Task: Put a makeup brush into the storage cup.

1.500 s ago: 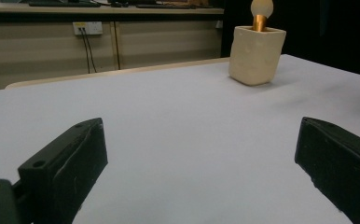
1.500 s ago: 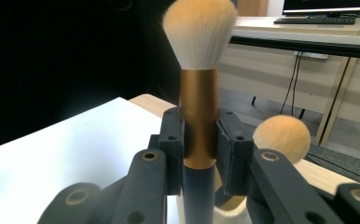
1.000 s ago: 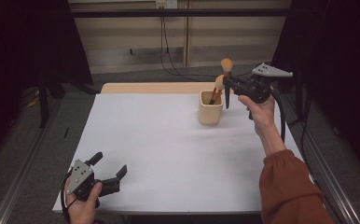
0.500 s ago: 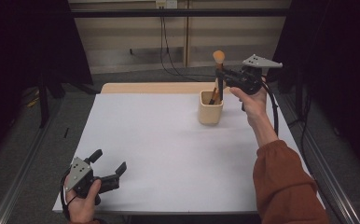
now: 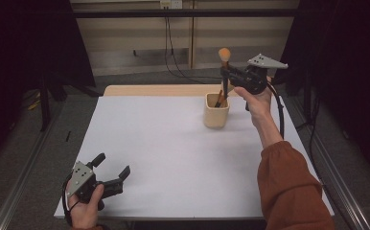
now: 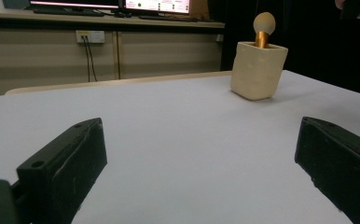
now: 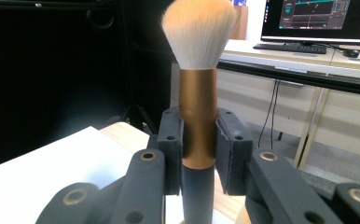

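Brush [image 7: 197, 93], shifted left over cup [image 5: 216, 110] in right gripper [image 5: 227, 73]; no legible writing.

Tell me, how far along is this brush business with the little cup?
Done: the right gripper has its fingers shut on a makeup brush, bristles up, above the beige cup. In hand: that brush; whether it is going in or coming out, I cannot tell. Left: another brush stands in the cup. The left gripper rests open at the table's near edge.
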